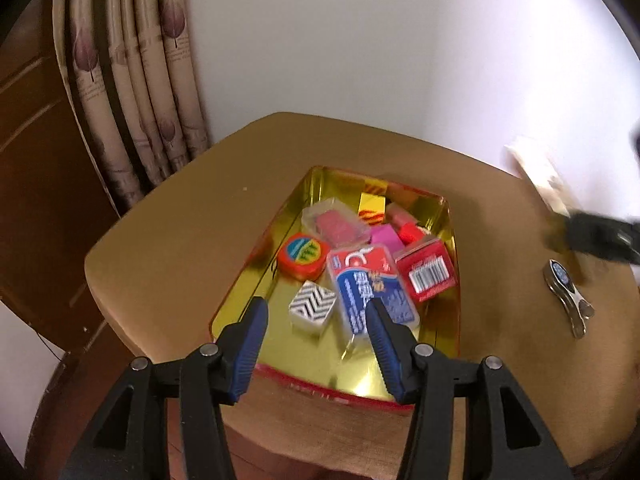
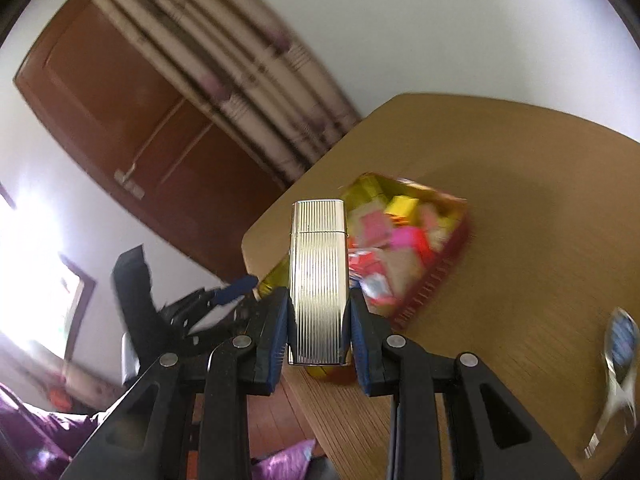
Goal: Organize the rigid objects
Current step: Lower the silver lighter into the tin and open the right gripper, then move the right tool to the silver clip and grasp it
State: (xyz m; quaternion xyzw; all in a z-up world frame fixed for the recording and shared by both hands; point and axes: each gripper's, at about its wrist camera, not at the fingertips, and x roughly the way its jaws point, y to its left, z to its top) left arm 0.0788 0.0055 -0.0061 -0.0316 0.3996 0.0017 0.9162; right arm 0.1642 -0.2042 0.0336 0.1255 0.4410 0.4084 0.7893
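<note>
Filling a corner: tan table [image 1: 168,240]

The red box [image 1: 427,273] in the gold tin [image 1: 256,280] has a black and white barcode. The blue and red pack [image 1: 370,288] has white writing, too blurry to read.

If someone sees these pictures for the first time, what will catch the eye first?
Probably the ribbed silver lighter, clamped upright in the right hand-held gripper in front of the table. Next comes the gold-lined tin at the table's middle, crowded with small colourful boxes. A nail clipper lies alone on the table beside the tin.
</note>
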